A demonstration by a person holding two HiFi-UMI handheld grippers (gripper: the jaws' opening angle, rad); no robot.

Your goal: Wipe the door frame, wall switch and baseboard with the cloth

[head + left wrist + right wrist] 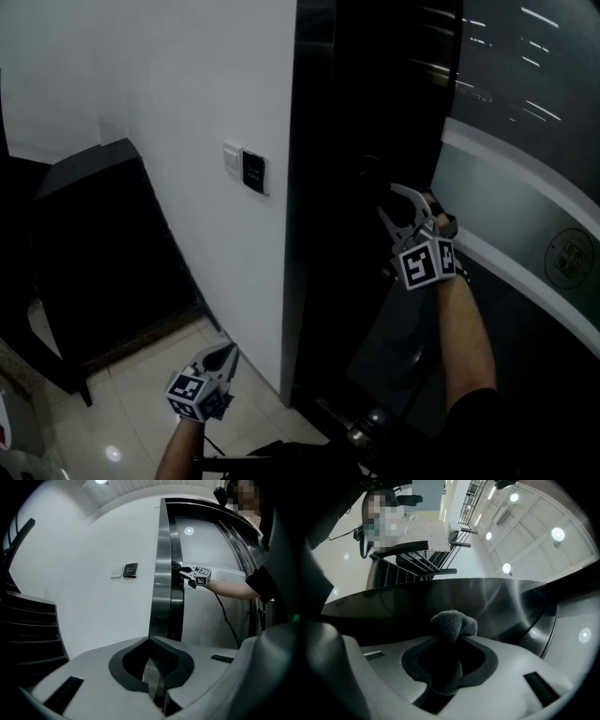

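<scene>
Currently right gripper (392, 202) clamped on dark cloth (450, 625), working at mid-height on black door frame (314, 187). Left gripper (228, 358) hangs low, jaws together, empty. Wall switch (253, 172) and baseboard probably not yet wiped.

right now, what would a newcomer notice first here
The right claw, shut on a dark cloth, is up at the black door frame. Next come the switch on the white wall left of the frame, and the left claw, shut and empty, low over the floor.
</scene>
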